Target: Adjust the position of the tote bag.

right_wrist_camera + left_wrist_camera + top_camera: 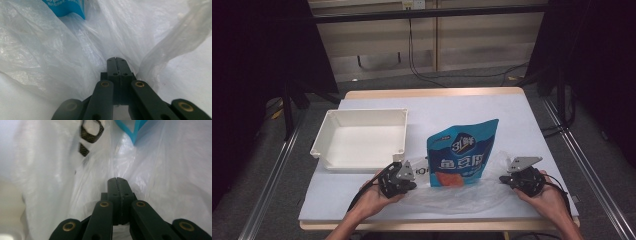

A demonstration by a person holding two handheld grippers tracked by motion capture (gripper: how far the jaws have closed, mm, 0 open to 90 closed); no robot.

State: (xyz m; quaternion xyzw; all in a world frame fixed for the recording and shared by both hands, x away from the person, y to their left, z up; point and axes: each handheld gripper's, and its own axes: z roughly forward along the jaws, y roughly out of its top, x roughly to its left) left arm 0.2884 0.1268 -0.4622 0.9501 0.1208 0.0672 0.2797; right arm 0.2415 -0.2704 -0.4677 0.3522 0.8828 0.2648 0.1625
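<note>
A blue snack pouch [463, 152] stands upright at the table's front middle, its base inside a thin clear plastic bag [462, 196] that lies crumpled around it. My left gripper [416, 174] is at the bag's left edge and my right gripper [504, 178] at its right edge. In the left gripper view the jaws [116, 180] are pressed together with the bag's film [162, 170] gathered at their tips, and the pouch's corner [136, 130] is above. In the right gripper view the gripper [116, 59] is likewise shut on the film [50, 50], below the pouch [67, 7].
An empty white tray [362, 115] sits at the table's left, just beyond my left gripper. The table [512, 115] has a pale cover and open room behind and to the right of the pouch. Its front edge is close under my hands.
</note>
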